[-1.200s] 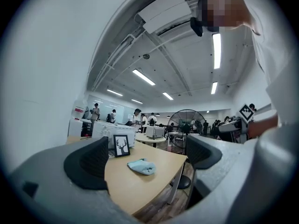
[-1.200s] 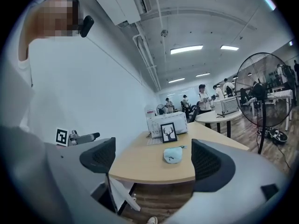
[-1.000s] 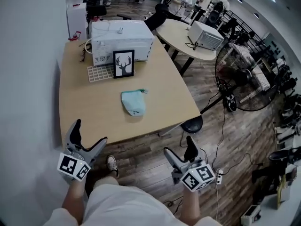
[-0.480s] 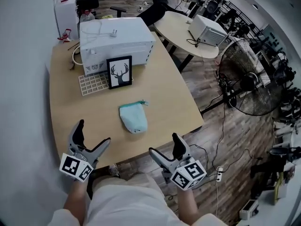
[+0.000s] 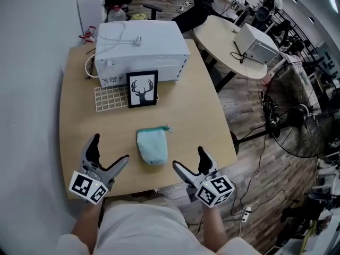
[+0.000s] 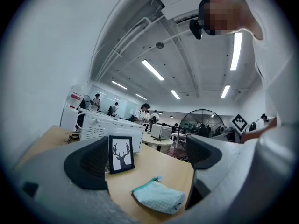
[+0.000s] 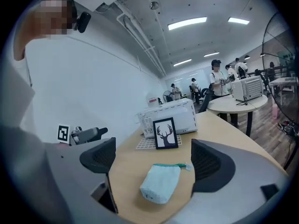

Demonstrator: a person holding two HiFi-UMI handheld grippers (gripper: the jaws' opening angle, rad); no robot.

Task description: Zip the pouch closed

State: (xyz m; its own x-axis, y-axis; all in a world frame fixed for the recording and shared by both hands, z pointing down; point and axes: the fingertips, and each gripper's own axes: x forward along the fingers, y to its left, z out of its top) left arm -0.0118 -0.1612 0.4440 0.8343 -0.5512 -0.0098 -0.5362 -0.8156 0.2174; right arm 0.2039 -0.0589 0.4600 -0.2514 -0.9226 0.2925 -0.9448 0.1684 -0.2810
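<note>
Both tools are coming forward over the near edge of the light wooden table (image 5: pixel 79 116). Left tool (image 5: pixel 110 149) and right tool (image 5: pixel 188 158) are hovering with jaws spread wide, gripping nothing, flanking one pale mint fabric pouch (image 5: pixel 152 146) lying flat, contents unseen, its teal zip facing one black-framed deer picture (image 5: pixel 142 88).

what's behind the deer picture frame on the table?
A white appliance stands directly behind the frame, a white grid mat at its left. The frame hides part of the appliance's lower front.
</note>
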